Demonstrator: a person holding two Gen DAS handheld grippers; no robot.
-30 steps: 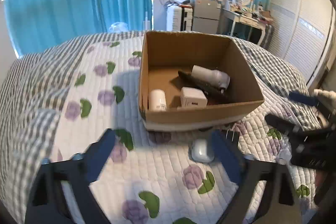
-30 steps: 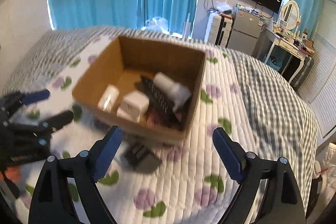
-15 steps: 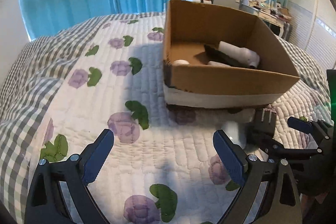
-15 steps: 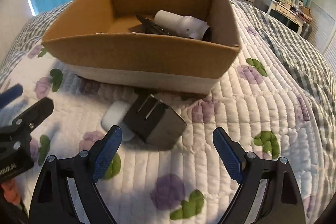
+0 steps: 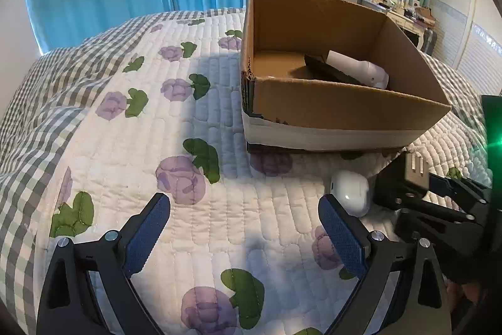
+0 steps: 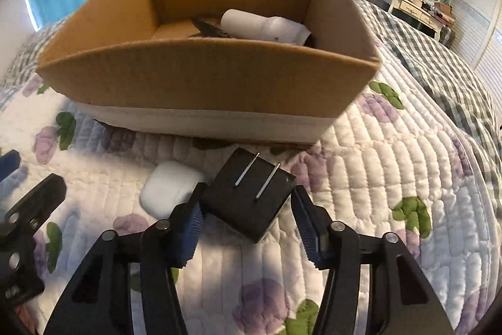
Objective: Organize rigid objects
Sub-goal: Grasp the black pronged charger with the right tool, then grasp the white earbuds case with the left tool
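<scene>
A black plug adapter with two metal prongs lies on the quilt in front of a cardboard box. My right gripper has its jaws narrowed around the adapter, pads at both its sides. A white earbud case lies just left of it. In the left wrist view the case and the adapter sit right of my open, empty left gripper. The box holds a white bottle and a black remote.
The flowered quilt covers the bed, with a grey checked blanket at its edges. Blue curtains, a TV and a dressing table stand far behind the box.
My right gripper has moved forward and down onto the black adapter and narrowed its jaws around it. My left gripper has stayed open and shifted slightly nearer the quilt.
</scene>
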